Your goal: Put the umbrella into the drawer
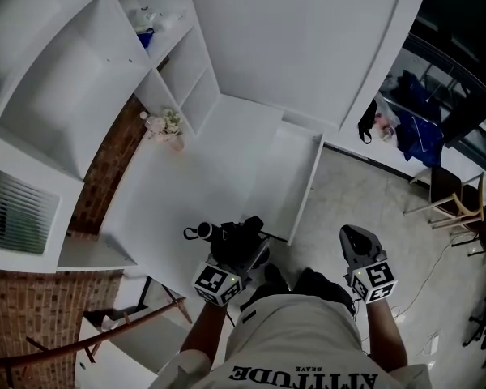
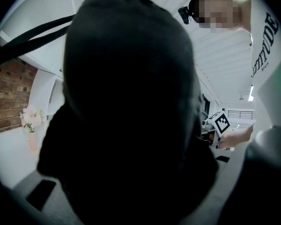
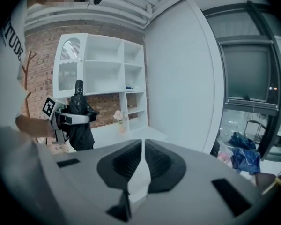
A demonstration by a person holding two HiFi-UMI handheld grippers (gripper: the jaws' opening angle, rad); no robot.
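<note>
Head view
- Left hand-held gripper (image 1: 233, 254): lower centre of frame, clamped on the umbrella (image 1: 231, 237).
- Umbrella: black, folded, lying across the near edge of the white tabletop (image 1: 178, 193), handle end towards frame left.
- Right hand-held gripper (image 1: 355, 240): lower right, over the floor, well apart from the umbrella.
- Drawer (image 1: 306, 186): white, at frame centre, looks pulled out; the umbrella is just beside its near left corner, not in it.
- Flower vase (image 1: 164, 126): far end of the tabletop, below the shelf unit (image 1: 174, 63).

Left gripper view
- Jaws: covered by the dark umbrella cloth, which fills most of the frame.
- Brick wall (image 2: 9, 97): left edge.

Right gripper view
- Jaws: together, only a thin slit between the pads, nothing in it.
- Umbrella: frame left, upright in the other gripper's grip.
</note>
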